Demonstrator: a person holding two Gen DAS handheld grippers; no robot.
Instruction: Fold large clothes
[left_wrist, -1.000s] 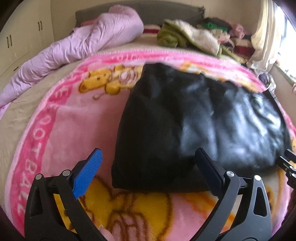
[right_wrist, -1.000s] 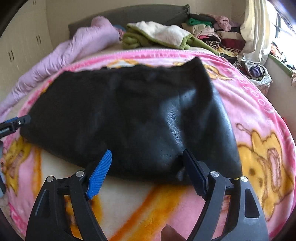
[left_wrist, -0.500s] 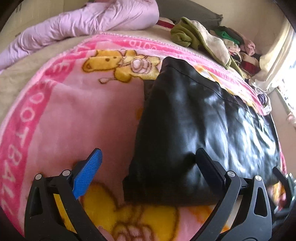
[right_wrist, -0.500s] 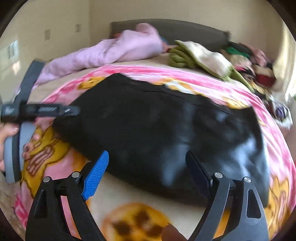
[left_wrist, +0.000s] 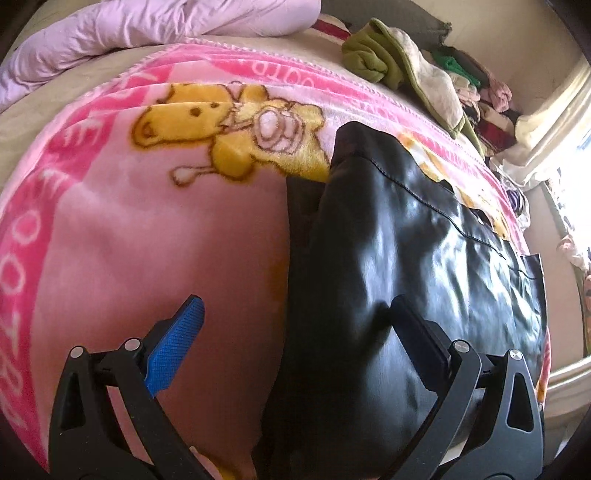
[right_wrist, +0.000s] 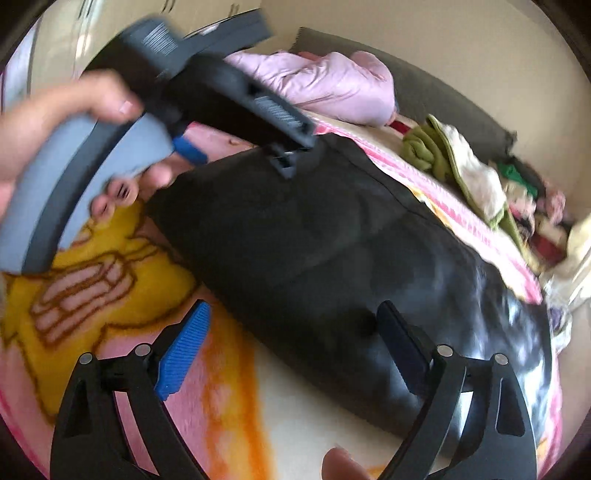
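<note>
A shiny black leather-like garment (left_wrist: 406, 277) lies folded into a long band on a pink cartoon blanket (left_wrist: 147, 240). My left gripper (left_wrist: 295, 332) is open over the garment's left end: the blue pad hangs above the blanket, the dark finger above the leather. My right gripper (right_wrist: 291, 343) is opening its jaws over the near edge of the garment (right_wrist: 332, 240), and its pads press on nothing. In the right wrist view a person's hand (right_wrist: 55, 118) holds the left tool at the garment's far left corner.
A lilac quilt (left_wrist: 147, 29) lies bunched at the head of the bed. Green and cream clothes (left_wrist: 388, 62) and a mixed pile (left_wrist: 480, 96) sit at the back right. A dark headboard (right_wrist: 443, 96) stands behind. A bright window and curtain (left_wrist: 554, 110) are at the right.
Both grippers moved left along the garment and rolled. The right jaws widened. The left tool and its hand now fill the upper left of the right wrist view.
</note>
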